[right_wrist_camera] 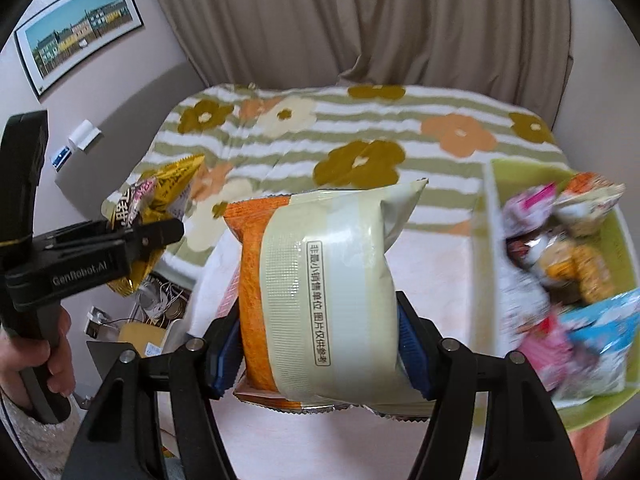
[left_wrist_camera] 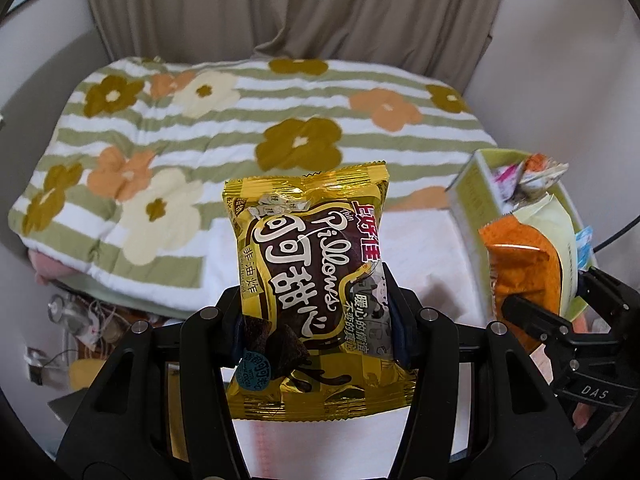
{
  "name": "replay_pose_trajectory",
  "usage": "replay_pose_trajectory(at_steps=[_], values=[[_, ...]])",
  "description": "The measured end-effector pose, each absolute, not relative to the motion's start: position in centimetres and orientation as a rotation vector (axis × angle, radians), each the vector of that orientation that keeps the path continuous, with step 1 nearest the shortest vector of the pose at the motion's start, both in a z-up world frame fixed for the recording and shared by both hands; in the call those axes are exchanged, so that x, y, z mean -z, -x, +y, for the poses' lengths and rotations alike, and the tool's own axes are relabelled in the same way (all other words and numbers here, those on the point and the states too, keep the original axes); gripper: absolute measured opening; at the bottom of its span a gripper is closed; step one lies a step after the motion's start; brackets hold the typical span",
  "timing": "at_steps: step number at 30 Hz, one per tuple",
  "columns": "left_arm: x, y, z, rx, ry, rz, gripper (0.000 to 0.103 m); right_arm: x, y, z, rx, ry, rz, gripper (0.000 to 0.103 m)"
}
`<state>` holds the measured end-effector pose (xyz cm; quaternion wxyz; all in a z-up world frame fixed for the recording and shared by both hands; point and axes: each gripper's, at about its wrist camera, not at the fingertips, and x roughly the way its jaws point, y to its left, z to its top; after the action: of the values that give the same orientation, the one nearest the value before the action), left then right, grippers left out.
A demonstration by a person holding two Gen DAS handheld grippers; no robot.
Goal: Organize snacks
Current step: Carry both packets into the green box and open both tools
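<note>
Snacks are seen first from the left wrist view: one gold packet is pinched low on its sides by the left gripper, whose jaws are closed narrowly on it, and it is held in the air above the white cloth. A slip is judged possible, since only the lower half of a glossy, puffed packet is clamped and the upper half stands free. To the right, one orange-and-pale bag is seen in the other gripper, with one green bin behind it; a knock between bag and bin rim is judged a risk. From the right wrist view, the same orange-and-pale bag is clamped across its middle by the right gripper, jaws closed partway on it, clear of the cloth. The air-filled bag could be squashed or could twist out. The green bin is already crowded; roughly six packets are made out inside, though blur prevents a sure count, so spilling over the rim is judged likely. One floral quilt lies behind.
</note>
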<state>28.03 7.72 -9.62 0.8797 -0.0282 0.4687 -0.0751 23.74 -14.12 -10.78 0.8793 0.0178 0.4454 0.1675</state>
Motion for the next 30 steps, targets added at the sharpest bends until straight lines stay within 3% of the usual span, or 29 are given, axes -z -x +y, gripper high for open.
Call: replay_pose_trajectory(at_steps=[14,27,29,30], values=[[8.9,-29.8,-13.8,0.25,0.088,0.984,0.05,8.0,-27.0,-33.0,-0.271,-0.013,0.895,0.063],[12.5,-34.0,-23.7,0.373,0.019,1.07,0.05,9.3,-30.0,-40.3,-0.19,-0.143,0.92,0.063],[13.0,-34.6,-24.1,0.384,0.008,1.063,0.055,9.5,-30.1,-40.5,-0.185,-0.154,0.923,0.063],[13.3,-34.8,-24.6,0.381,-0.019,1.069,0.066,9.6,-30.2,-40.7,-0.184,-0.16,0.928,0.063]])
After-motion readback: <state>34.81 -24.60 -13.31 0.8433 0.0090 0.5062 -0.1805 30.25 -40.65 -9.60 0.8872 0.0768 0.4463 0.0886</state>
